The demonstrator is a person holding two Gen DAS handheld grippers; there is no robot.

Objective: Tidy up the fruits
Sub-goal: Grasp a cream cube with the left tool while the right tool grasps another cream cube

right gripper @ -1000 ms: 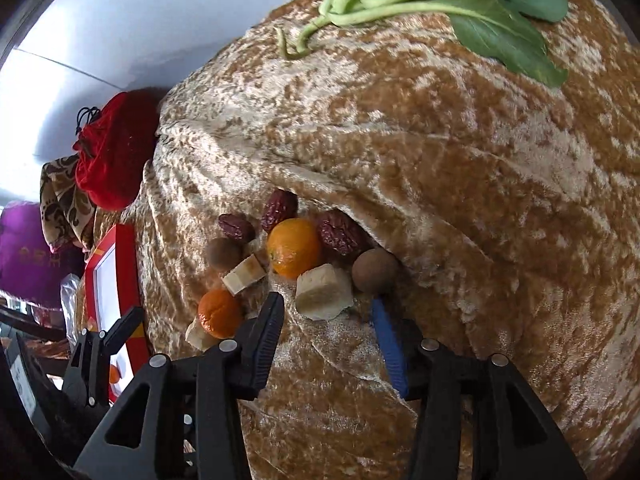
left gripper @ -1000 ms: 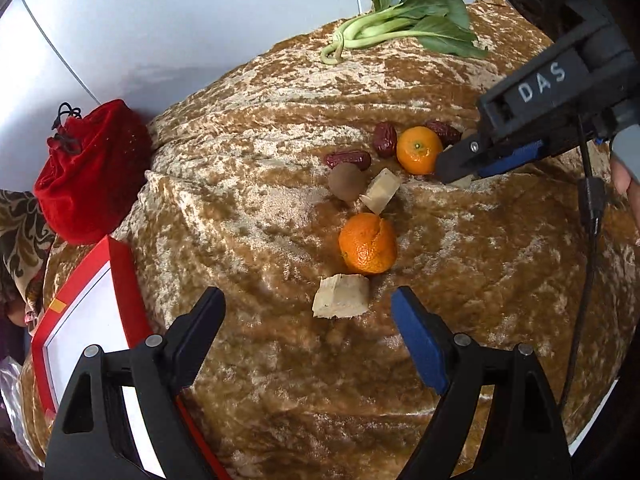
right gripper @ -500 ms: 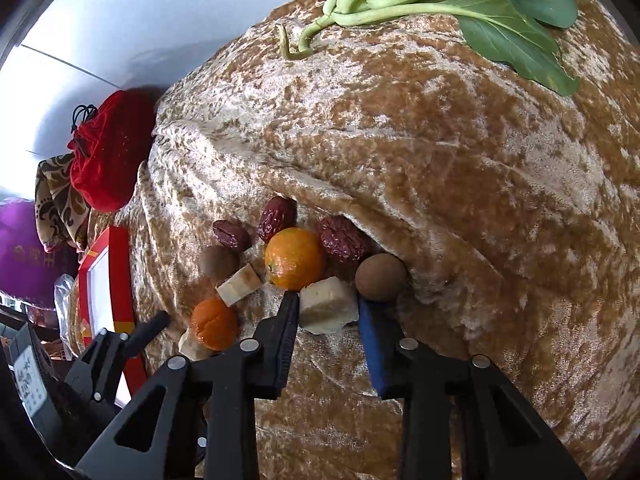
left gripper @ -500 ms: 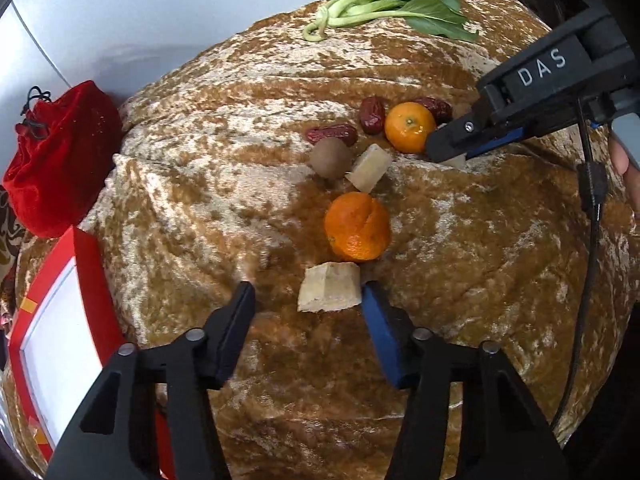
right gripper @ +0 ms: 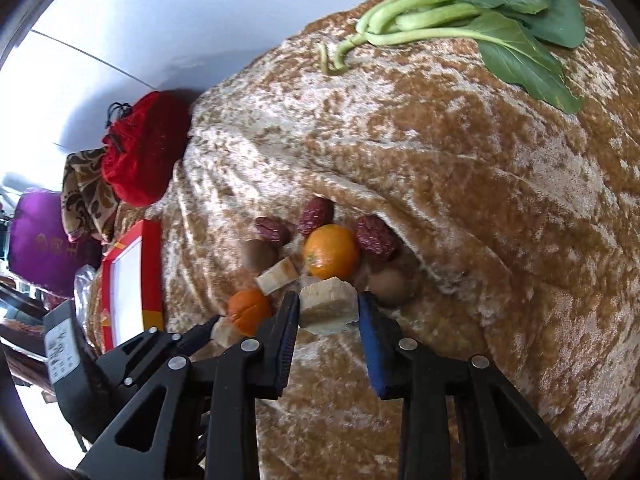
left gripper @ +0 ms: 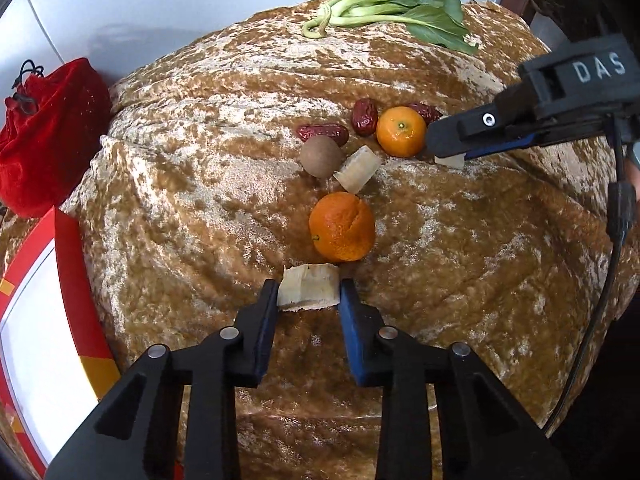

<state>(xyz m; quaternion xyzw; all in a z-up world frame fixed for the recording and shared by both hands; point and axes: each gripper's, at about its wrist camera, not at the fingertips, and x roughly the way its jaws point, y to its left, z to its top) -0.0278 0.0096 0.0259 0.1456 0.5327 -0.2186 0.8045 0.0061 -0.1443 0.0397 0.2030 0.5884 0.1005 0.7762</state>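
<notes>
Clamping pale chunks, the left hand-held gripper [left gripper: 308, 293] and right hand-held gripper [right gripper: 328, 307] each hold one; oranges [left gripper: 342, 227], dates [left gripper: 323, 133] remain unsorted.

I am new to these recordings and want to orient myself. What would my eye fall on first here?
Two things stand out: the left tool and the right tool each closed around a pale cube, one nearer and one farther, on the mottled brown cloth. Between them lie two oranges, with the leafy greens at the far edge.
</notes>
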